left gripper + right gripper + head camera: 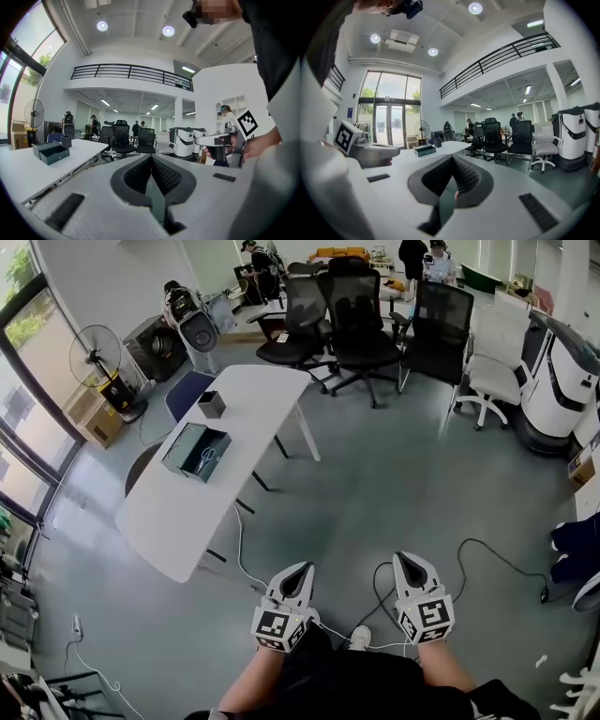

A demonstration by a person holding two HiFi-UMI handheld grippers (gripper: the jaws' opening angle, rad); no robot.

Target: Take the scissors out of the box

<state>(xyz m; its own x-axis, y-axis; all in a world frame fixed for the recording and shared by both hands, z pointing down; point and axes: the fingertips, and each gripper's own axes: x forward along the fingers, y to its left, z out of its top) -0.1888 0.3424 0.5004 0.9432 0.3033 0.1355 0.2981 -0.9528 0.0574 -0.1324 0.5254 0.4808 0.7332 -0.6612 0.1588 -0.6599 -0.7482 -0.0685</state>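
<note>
The scissors (206,460) lie flat inside the open dark green box (178,448), small and pale against its dark inside. The box stands on the white table (253,427), about midway along it and towards the edge on the window side. A small dark container (211,404) sits on the same table, just beyond the box and apart from it.

Both grippers are well away from the table, held low over the grey floor (394,484) in front of the person and pointing roughly level. The left gripper (300,568) has its jaws closed together, the ribbed pads meeting at the tips with nothing between them. The right gripper (405,559) is closed in the same way and also empty. They are side by side and apart, each with its marker cube facing the head camera. In each gripper view the box shows small on the distant table, and the other gripper shows at the side.

A black cable (469,545) winds across the floor near the grippers. Past the far end of the table stands a group of black office chairs (356,315), with a white one to their right. A fan (98,357) stands by the windows.
</note>
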